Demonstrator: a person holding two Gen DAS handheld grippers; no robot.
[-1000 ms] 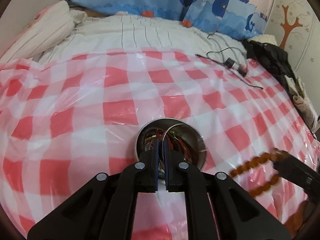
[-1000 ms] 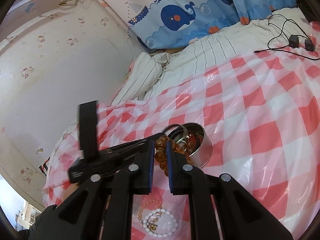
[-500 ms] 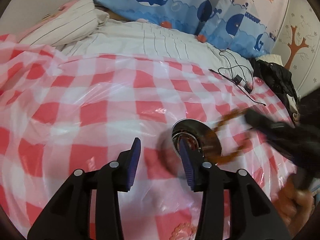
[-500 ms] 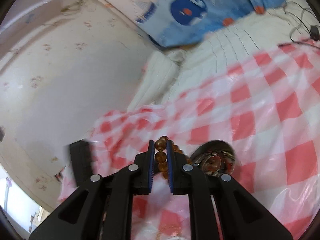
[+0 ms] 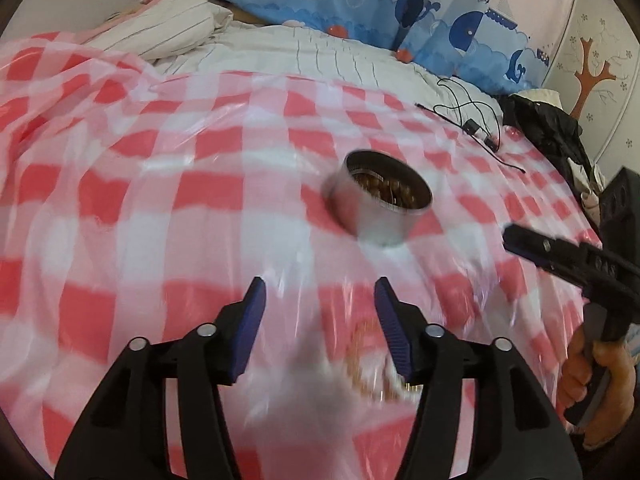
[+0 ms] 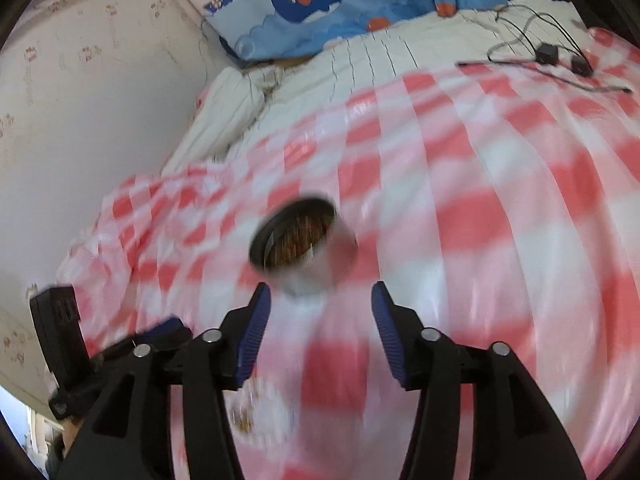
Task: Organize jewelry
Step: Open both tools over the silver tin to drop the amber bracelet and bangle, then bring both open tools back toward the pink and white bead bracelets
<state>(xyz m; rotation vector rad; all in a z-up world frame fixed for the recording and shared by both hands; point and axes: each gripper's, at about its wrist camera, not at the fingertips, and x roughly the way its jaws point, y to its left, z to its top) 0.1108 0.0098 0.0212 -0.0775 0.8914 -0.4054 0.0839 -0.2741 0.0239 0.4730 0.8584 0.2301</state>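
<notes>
A round metal tin (image 5: 380,196) stands on the red-checked plastic sheet (image 5: 160,200) with amber beads and other jewelry inside. My left gripper (image 5: 318,300) is drawn back from it, its jaws opening with nothing between them. Below its right finger lies a blurred beaded bracelet (image 5: 368,364). In the right wrist view the tin (image 6: 304,244) sits just ahead of my right gripper (image 6: 320,308), whose jaws are opening and hold nothing. More blurred jewelry (image 6: 256,408) lies by its left finger. The right gripper (image 5: 560,252) also shows at the left view's right edge, held by a hand (image 5: 588,376).
Whale-print pillows (image 5: 360,0) and striped bedding (image 5: 280,52) lie at the back. A black cable with small boxes (image 5: 472,128) and dark clothing (image 5: 548,128) lie at the far right. A wall (image 6: 80,100) borders the bed on the left of the right wrist view.
My right gripper let go of the amber bead string, which now lies in the tin. My left gripper opened and pulled back from the tin toward the lower left.
</notes>
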